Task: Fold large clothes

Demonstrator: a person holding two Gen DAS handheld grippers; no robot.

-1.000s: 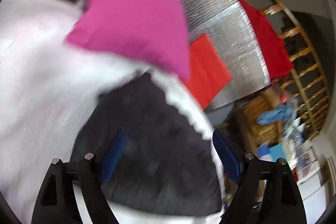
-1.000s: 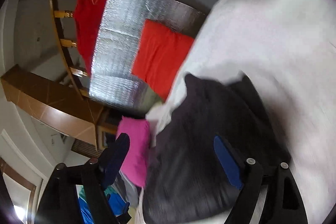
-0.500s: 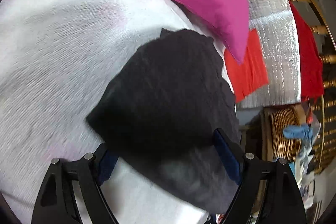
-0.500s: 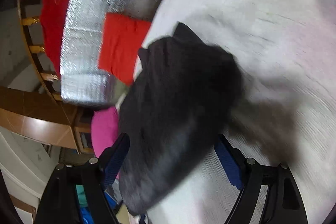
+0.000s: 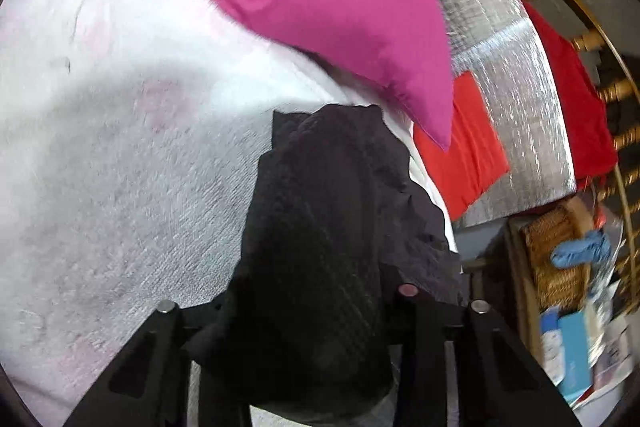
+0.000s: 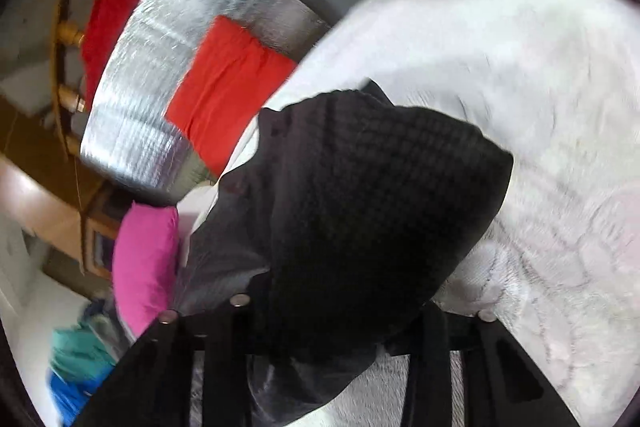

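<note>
A black knitted garment (image 5: pixel 328 227) lies bunched on the white bed cover (image 5: pixel 120 155), near the bed's edge. My left gripper (image 5: pixel 304 311) is shut on the near end of the garment; the cloth hides the fingertips. In the right wrist view the same black garment (image 6: pixel 360 211) fills the middle, and my right gripper (image 6: pixel 332 315) is shut on its near edge. The white bed cover (image 6: pixel 540 147) lies under it to the right.
A pink pillow (image 5: pixel 352 7) sits on the bed beyond the garment, also in the right wrist view (image 6: pixel 144 259). Off the bed edge lie a silver foil mat (image 5: pixel 504 75) with a folded red cloth (image 5: pixel 464 151), a wooden railing (image 5: pixel 600 39) and a wicker basket (image 5: pixel 556 263).
Both grippers, open around the garment half a second ago, have closed on it. The garment has gathered into a narrower bunch between the fingers.
</note>
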